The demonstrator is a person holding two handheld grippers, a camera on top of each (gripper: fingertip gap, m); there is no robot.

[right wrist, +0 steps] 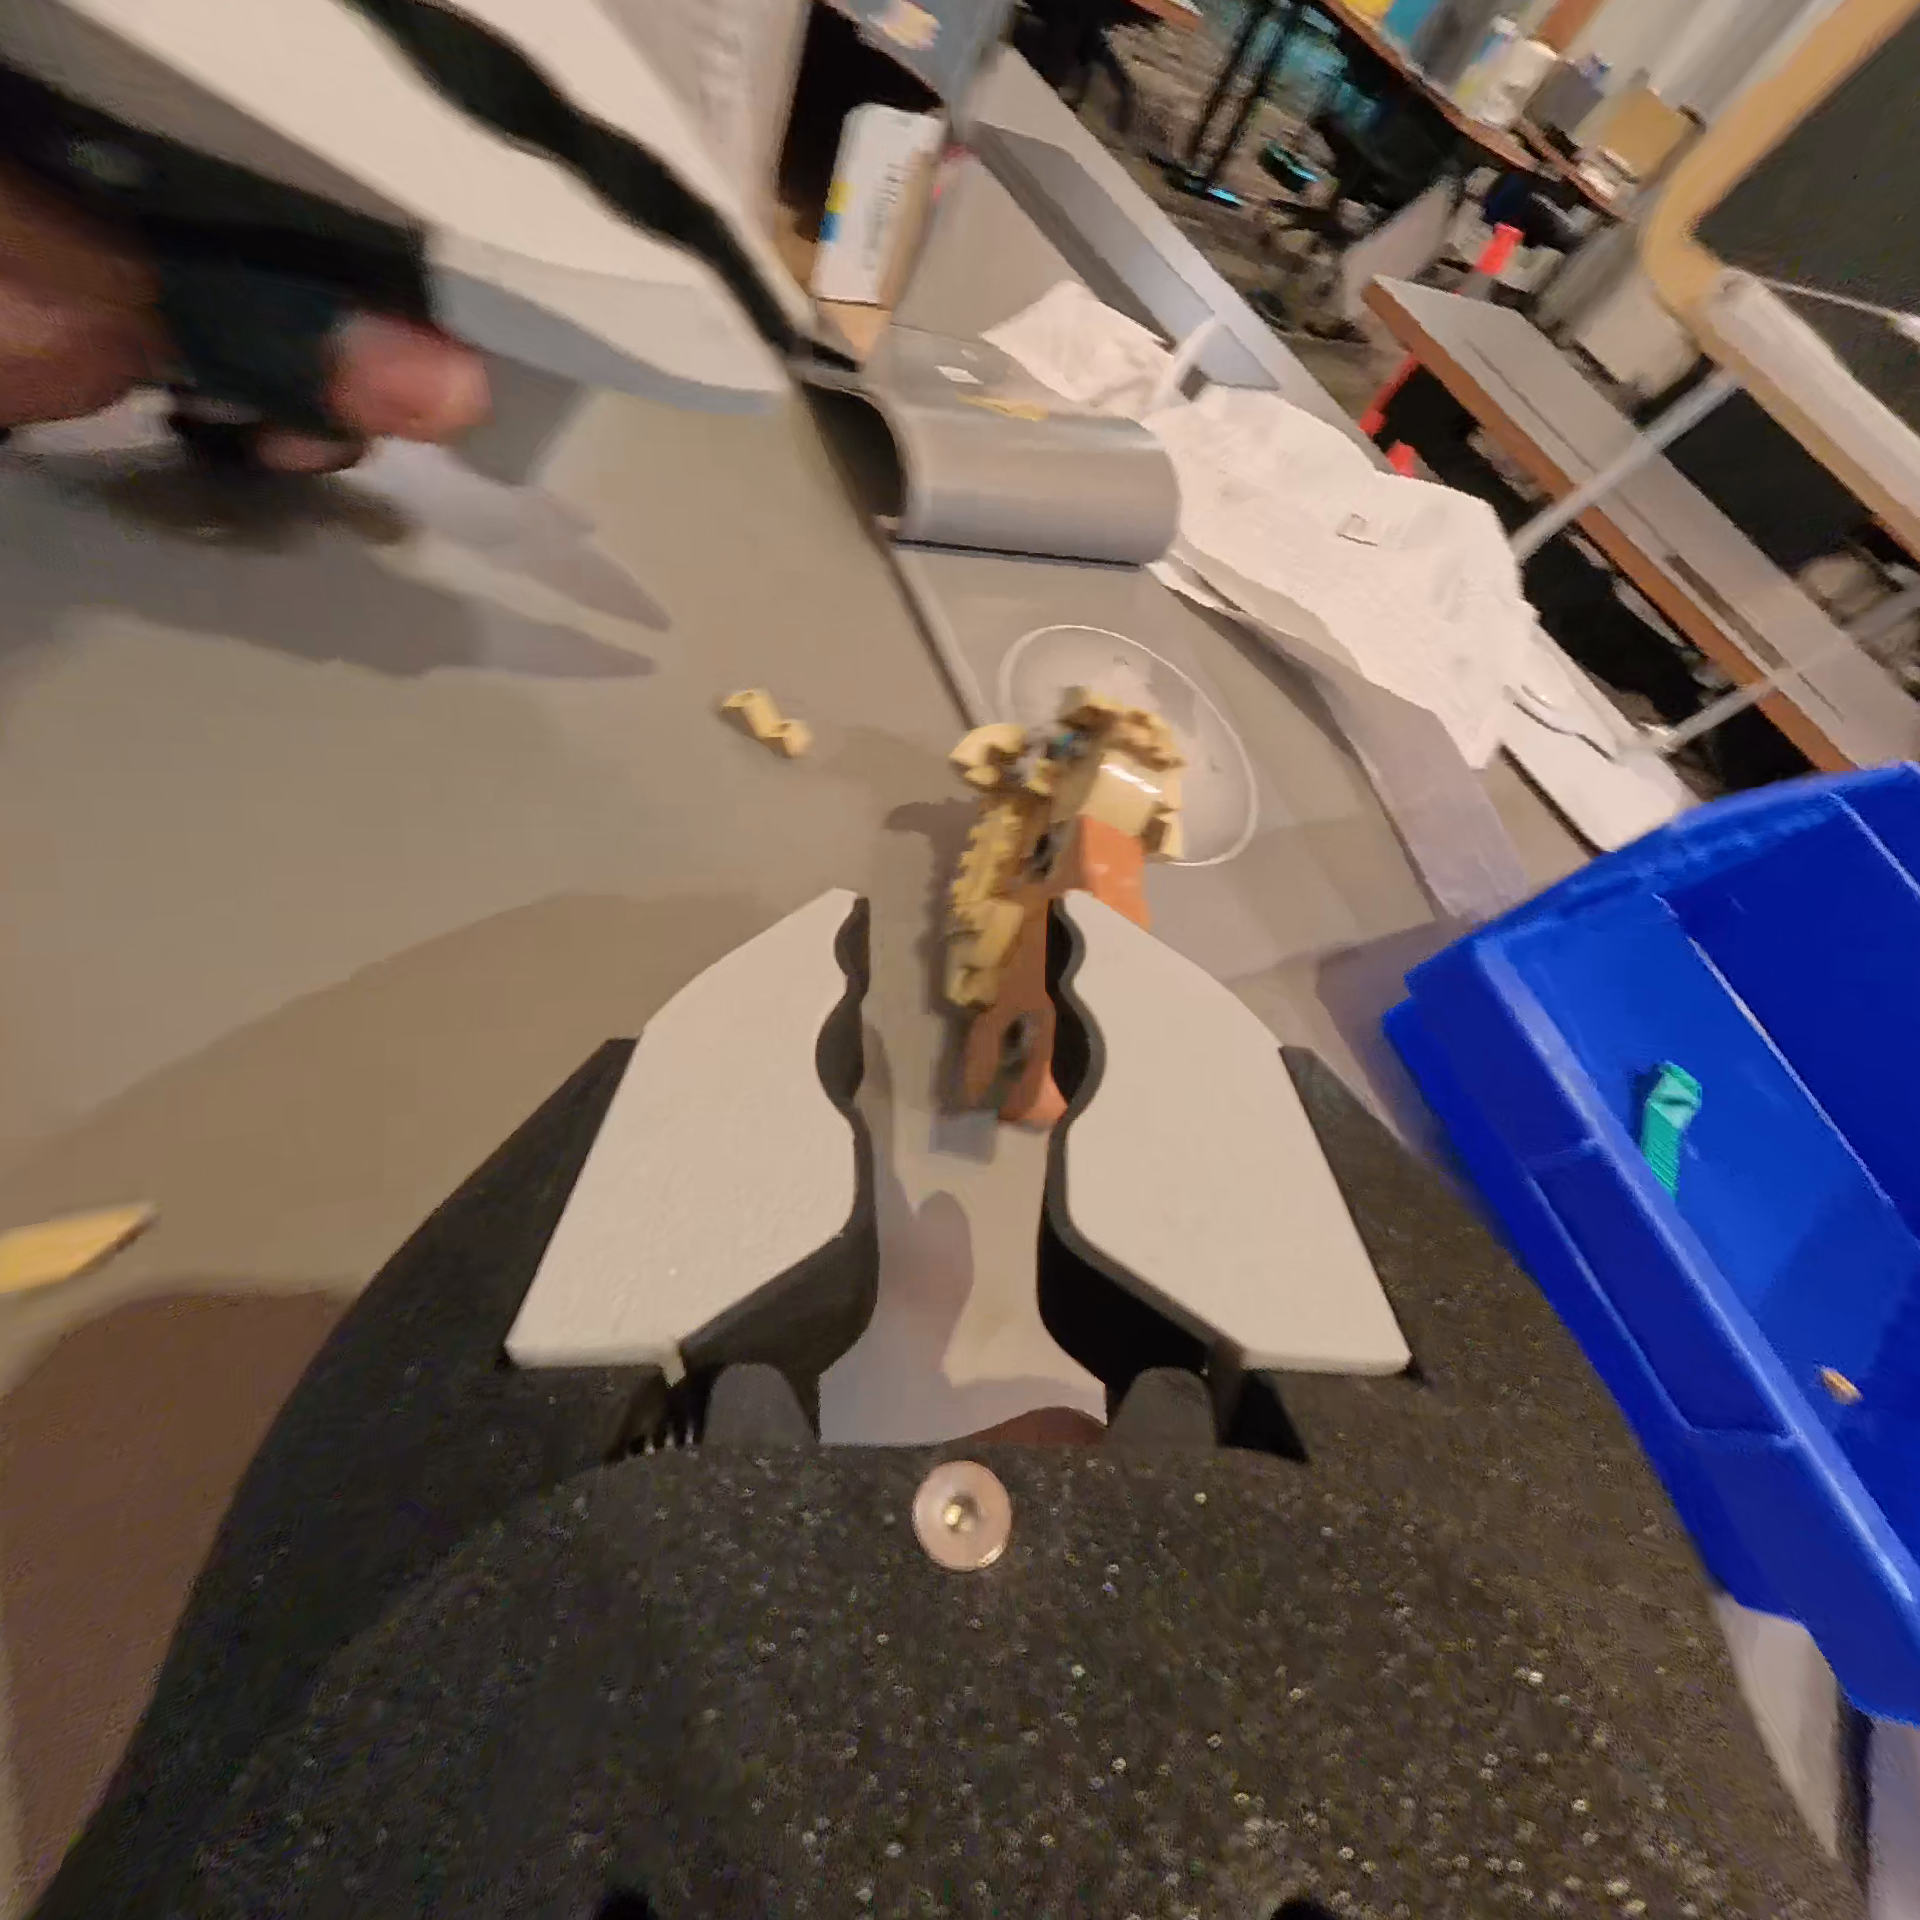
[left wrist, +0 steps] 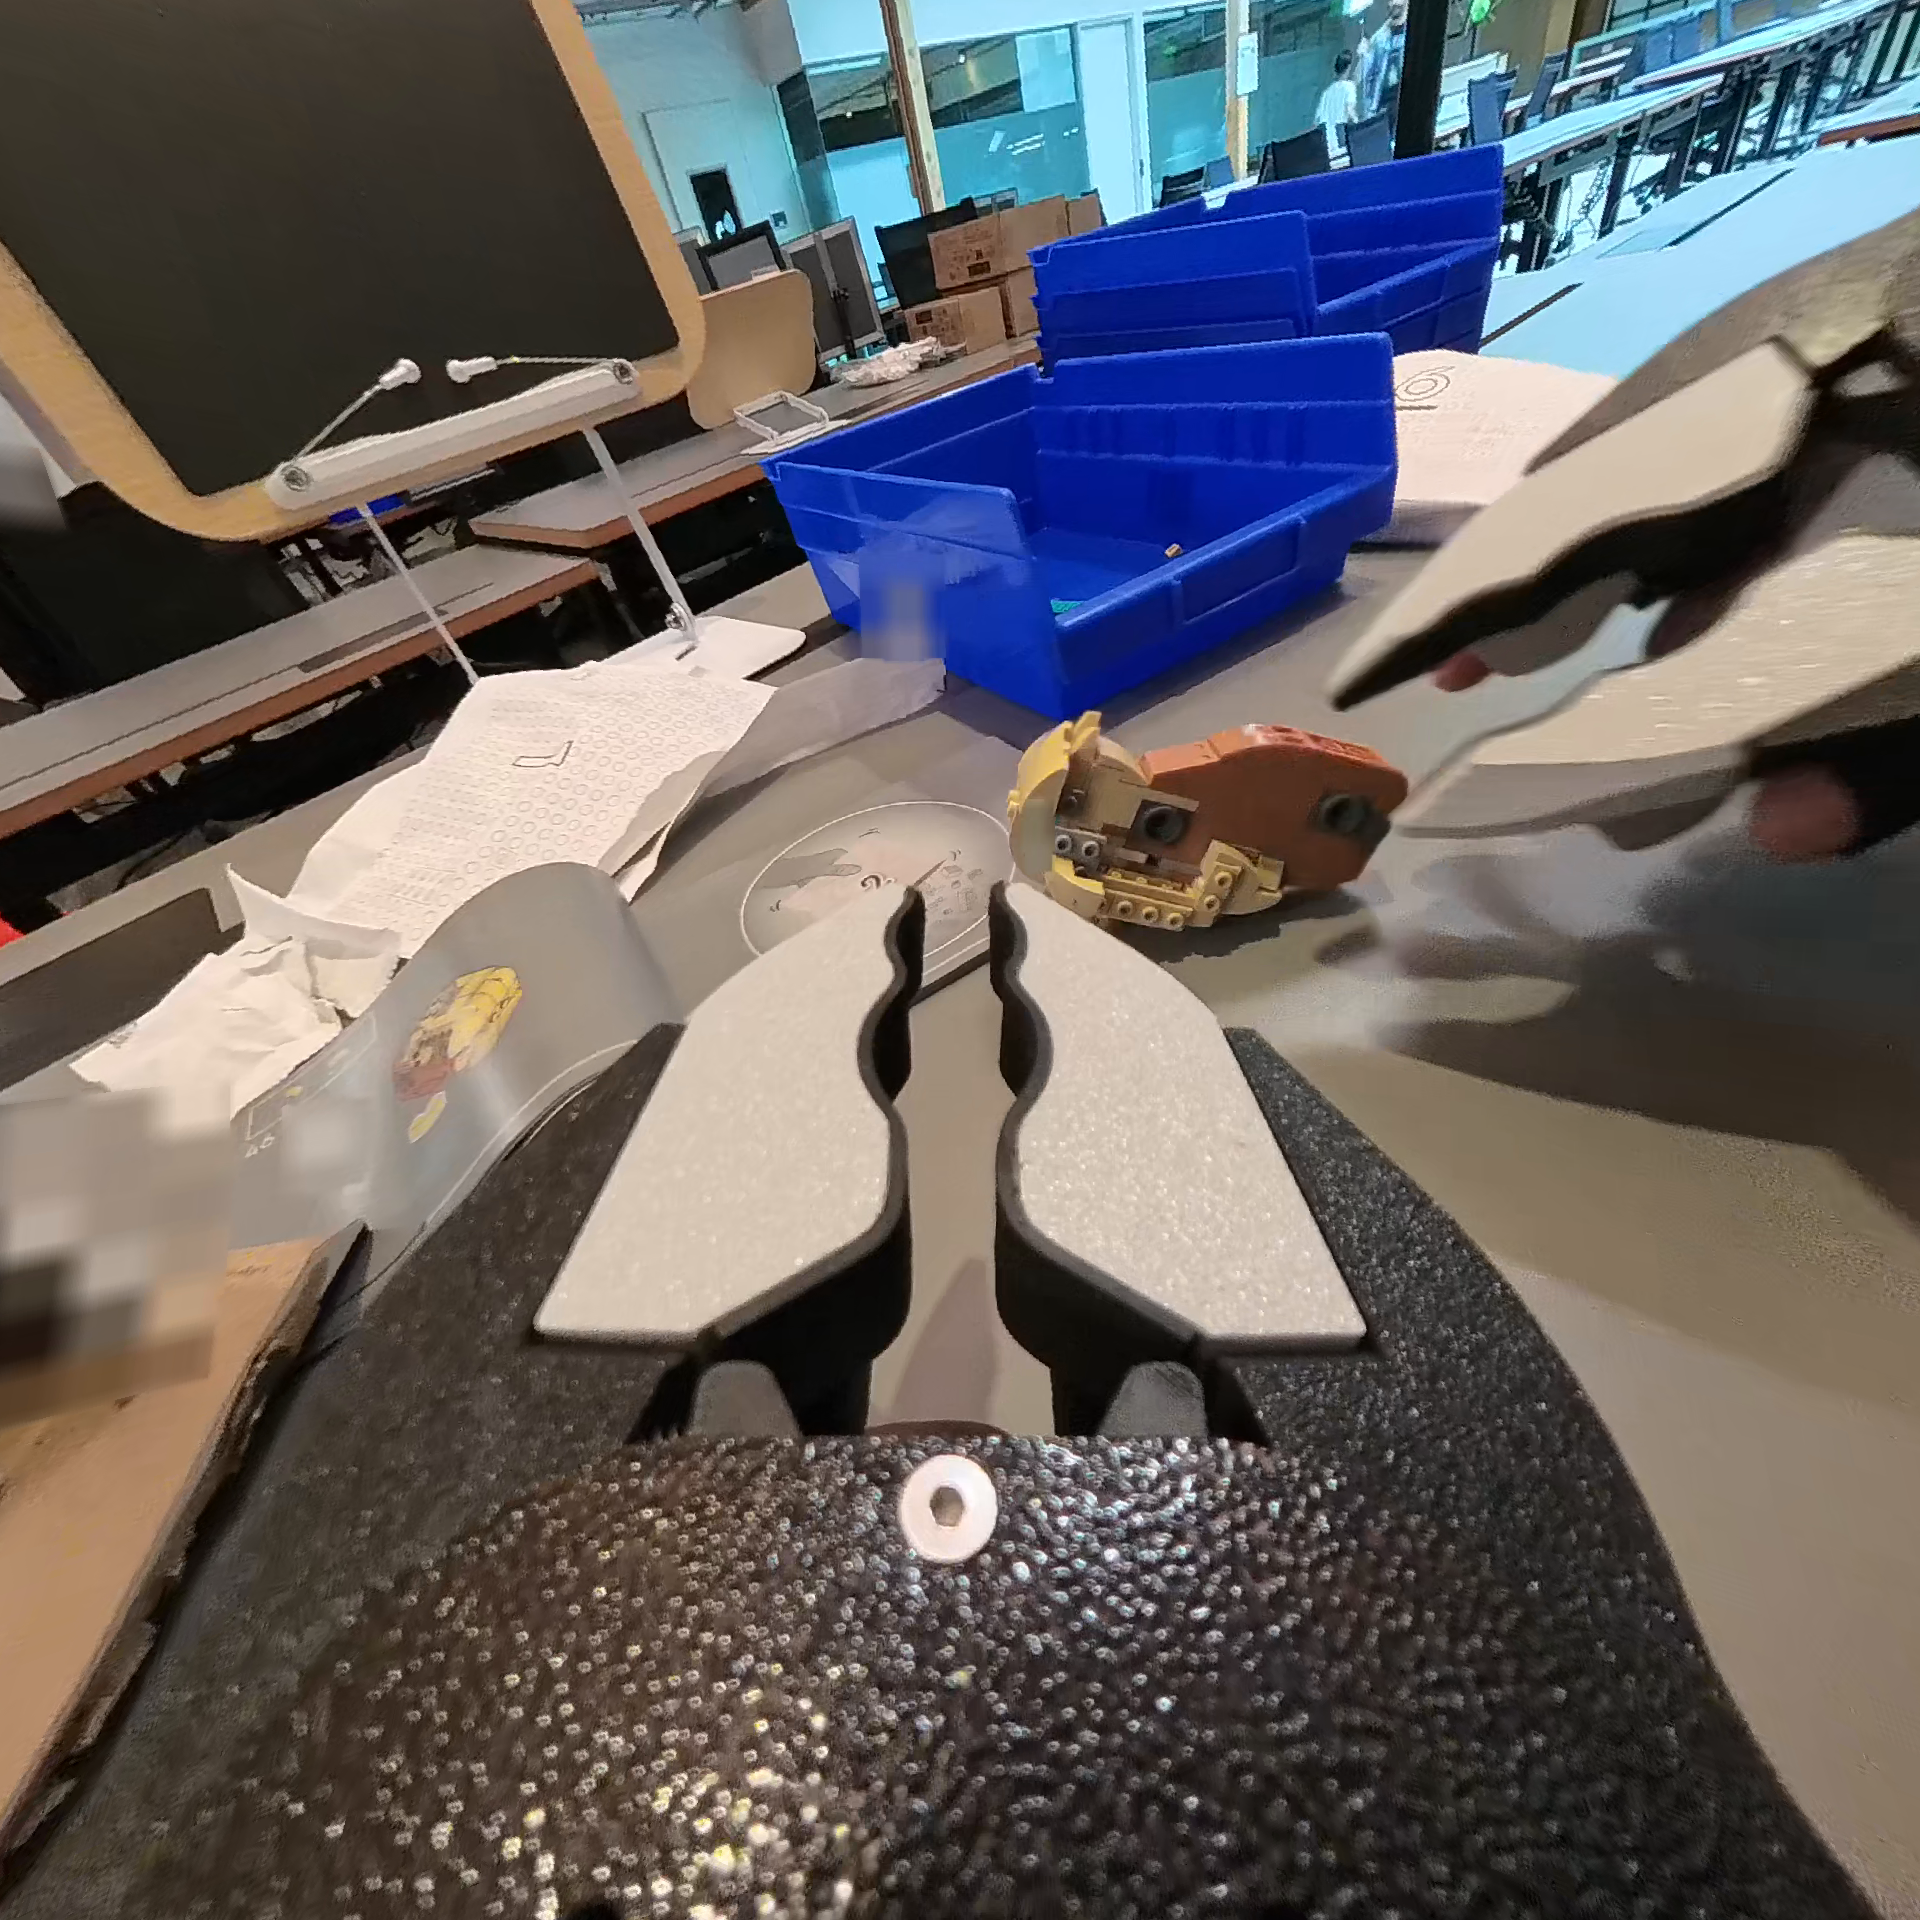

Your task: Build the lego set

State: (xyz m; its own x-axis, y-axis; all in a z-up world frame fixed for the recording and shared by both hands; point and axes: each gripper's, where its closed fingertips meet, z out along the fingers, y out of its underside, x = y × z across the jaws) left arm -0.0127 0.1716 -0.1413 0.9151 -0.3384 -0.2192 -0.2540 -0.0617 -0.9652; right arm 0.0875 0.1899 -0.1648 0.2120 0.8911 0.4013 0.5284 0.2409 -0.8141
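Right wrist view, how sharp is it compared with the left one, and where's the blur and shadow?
Right wrist view: motion-smeared, the brick model between the open right tool streaky, the blue bin soft, and long shadows on the grey table. Left wrist view: sharper, the brick model crisp, only the other tool at right blurred; straight edges bow from the wide lens.

Open table [right wrist: 312, 831] on my left, only a small tan piece [right wrist: 767, 722] there | blue bin [right wrist: 1662, 1195] blocks my right | booklet [right wrist: 1029, 488] and papers [right wrist: 1351, 540] crowd the far side | brick model [left wrist: 1205, 821] sits centre.
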